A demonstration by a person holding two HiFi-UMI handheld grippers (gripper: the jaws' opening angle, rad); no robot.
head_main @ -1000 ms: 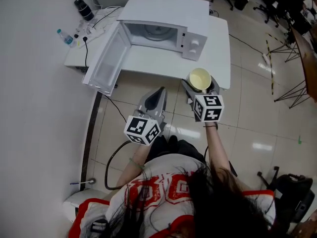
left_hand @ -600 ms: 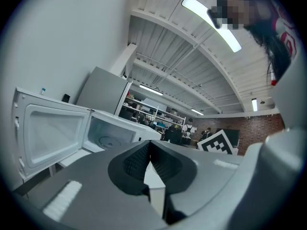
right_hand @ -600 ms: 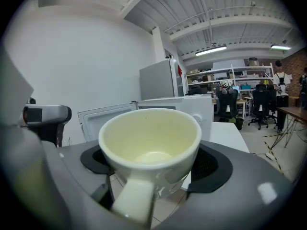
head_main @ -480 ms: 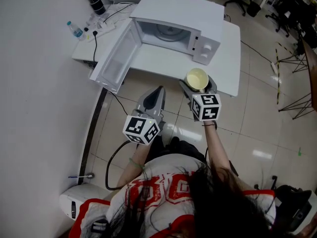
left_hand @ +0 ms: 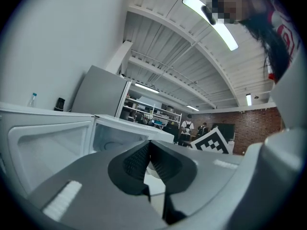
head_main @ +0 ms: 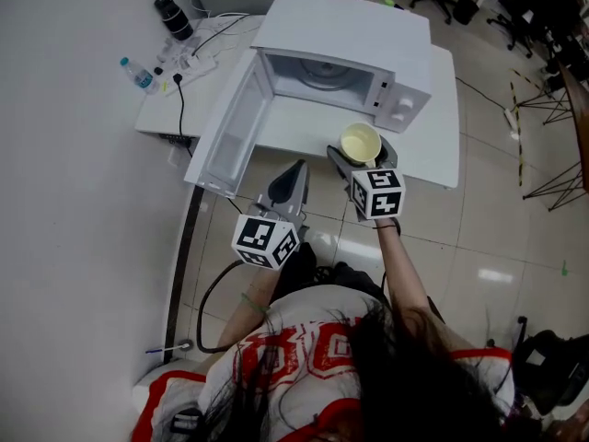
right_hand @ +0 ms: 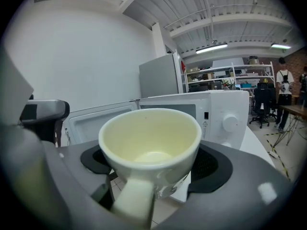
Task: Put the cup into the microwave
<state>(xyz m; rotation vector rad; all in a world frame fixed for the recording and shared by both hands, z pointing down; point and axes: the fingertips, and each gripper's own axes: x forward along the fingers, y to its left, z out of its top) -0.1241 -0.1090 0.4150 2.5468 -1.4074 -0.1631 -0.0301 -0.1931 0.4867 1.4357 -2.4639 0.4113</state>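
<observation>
Left hand-held gripper closed (empty); right hand-held gripper clamps cup.

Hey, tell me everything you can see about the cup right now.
The cup is pale cream and glossy like ceramic, round, with a thick handle pointing back toward the gripper's camera. It is upright and empty. The right gripper is shut on it, its dark fingers pressing both sides of the body. It is held in the air before the open microwave, not yet inside.

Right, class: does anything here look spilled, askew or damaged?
Nothing stands out. The cup sits upright in the right tongs, nothing spilled; the microwave stands on the table with its door open.
</observation>
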